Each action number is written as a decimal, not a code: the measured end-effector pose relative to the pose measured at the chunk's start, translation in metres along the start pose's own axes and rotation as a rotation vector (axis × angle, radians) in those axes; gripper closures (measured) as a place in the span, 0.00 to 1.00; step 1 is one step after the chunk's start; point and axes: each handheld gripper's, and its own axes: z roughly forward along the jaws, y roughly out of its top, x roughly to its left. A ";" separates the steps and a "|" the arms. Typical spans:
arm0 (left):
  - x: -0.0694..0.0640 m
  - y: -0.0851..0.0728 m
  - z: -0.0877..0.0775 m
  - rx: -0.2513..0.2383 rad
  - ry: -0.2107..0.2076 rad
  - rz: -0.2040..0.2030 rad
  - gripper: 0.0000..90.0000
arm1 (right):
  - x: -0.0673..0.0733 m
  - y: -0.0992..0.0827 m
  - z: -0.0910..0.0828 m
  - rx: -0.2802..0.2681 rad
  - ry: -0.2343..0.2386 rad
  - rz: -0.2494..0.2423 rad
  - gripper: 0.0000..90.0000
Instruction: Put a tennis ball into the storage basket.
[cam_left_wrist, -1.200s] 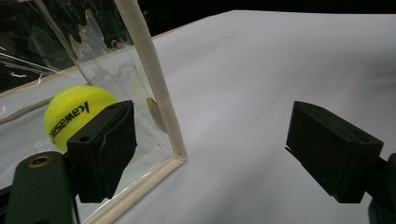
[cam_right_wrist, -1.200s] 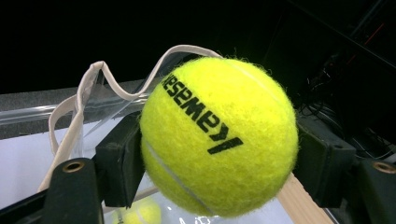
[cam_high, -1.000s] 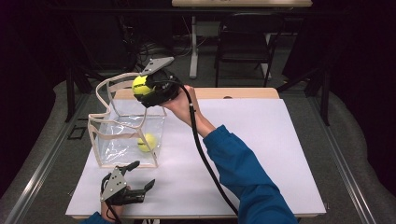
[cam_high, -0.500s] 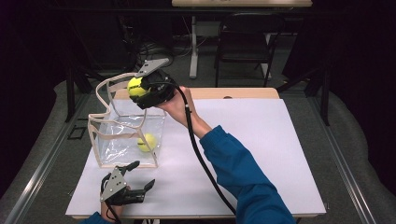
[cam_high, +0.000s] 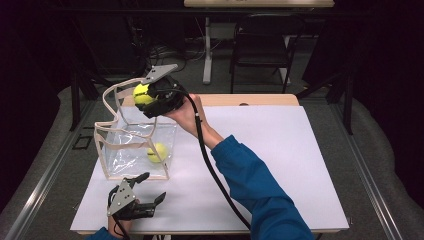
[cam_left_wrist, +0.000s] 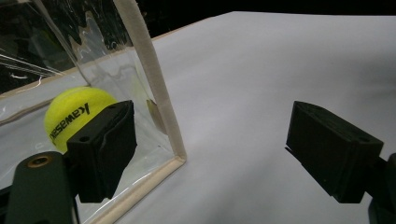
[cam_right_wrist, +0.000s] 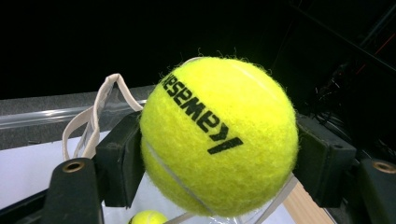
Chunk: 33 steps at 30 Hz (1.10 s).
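My right gripper is shut on a yellow tennis ball and holds it in the air over the back of a clear plastic bag with cream trim. In the right gripper view the held ball sits squeezed between both black pads. A second tennis ball lies inside the bag, seen through its wall as the ball in the left gripper view. My left gripper rests low near the table's front left edge, open, its pads wide apart beside the bag's front corner.
The white table top stretches bare to the right of the bag. The bag's cream handle strap loops up at the back left. A black cable trails from the right gripper along the blue sleeve. Dark chairs and table legs stand beyond the table.
The right gripper with the ball has drifted slightly left over the bag. The left gripper has stayed put.
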 end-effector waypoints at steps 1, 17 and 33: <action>0.000 0.000 0.000 0.000 0.000 0.000 0.18 | 0.000 0.000 0.000 -0.002 0.000 0.001 0.29; 0.000 0.000 0.000 0.000 0.000 0.002 0.18 | 0.006 -0.003 0.013 0.025 0.014 0.003 0.29; 0.000 0.000 0.000 -0.001 0.000 0.001 0.18 | 0.009 -0.006 0.026 0.068 0.032 0.003 0.29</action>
